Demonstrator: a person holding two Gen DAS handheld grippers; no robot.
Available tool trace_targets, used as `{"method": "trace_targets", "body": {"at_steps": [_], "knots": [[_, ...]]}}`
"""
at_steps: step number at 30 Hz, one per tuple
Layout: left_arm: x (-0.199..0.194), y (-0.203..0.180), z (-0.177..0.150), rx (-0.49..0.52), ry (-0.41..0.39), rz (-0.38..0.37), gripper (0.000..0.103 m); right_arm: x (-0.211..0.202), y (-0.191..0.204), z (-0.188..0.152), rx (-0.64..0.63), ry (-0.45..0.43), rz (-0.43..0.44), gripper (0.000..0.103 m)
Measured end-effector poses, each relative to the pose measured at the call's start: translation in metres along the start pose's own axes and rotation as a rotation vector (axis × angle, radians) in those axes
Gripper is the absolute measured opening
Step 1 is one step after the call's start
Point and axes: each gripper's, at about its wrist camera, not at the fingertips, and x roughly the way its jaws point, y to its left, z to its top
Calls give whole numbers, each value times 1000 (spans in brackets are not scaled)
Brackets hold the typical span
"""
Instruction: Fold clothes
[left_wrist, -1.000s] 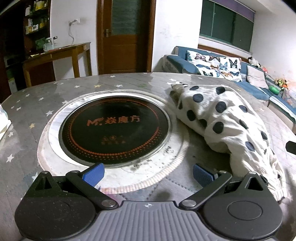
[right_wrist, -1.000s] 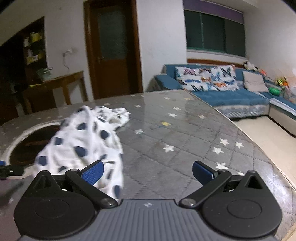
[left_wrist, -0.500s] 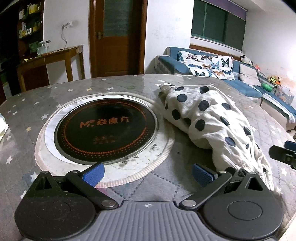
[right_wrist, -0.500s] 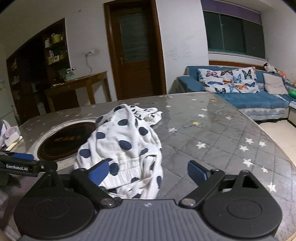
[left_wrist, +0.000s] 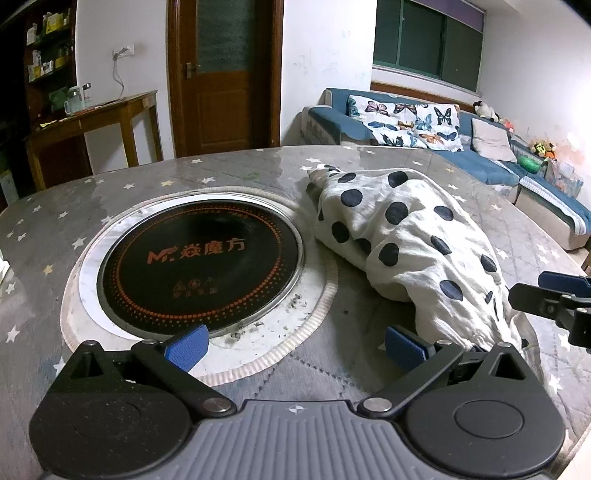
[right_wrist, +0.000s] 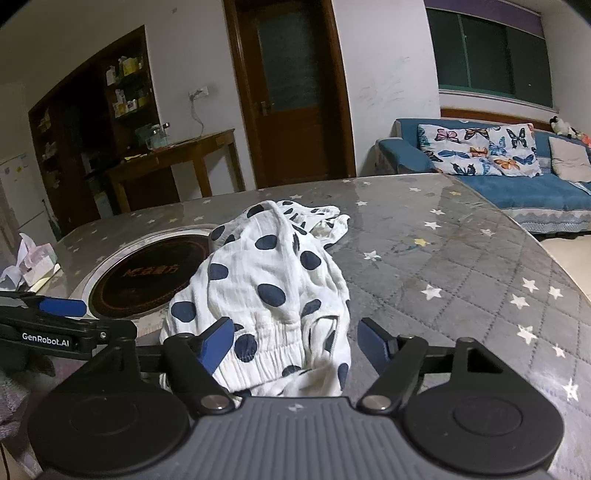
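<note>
The right tongs (right_wrist: 295, 343) are closing around the crumpled polka-dot garment (right_wrist: 273, 291) on the tabletop (right_wrist: 461, 266), pads not yet pressing; the left tongs (left_wrist: 295, 341) gape empty.

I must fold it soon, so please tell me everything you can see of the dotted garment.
The dotted garment is white, crinkled thin cloth with dark navy dots and a gathered elastic hem nearest the right gripper. It lies crumpled, unfolded, on the star-patterned table, beside the round black cooktop. The hem sits between the closing jaws, not yet pinched.
</note>
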Motion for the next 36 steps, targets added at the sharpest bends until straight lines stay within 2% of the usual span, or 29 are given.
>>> {"method": "trace_targets", "body": {"at_steps": [19,22,24,30,36], "knots": [[6,21,18,-10,-4,15,103,28,-7,4,4,49,39,57],[5,22,20,-15,-6,18,103,29,-6,5,3,51,77,54],[5,23,22,-15,-6,17,103,30,-5,6,0,50,102,54],[5,18,25,1,-5,11,103,36,-2,5,-7,62,103,52],[3,6,28,18,-12,-16,103,29,1,1,-6,58,78,55]]}}
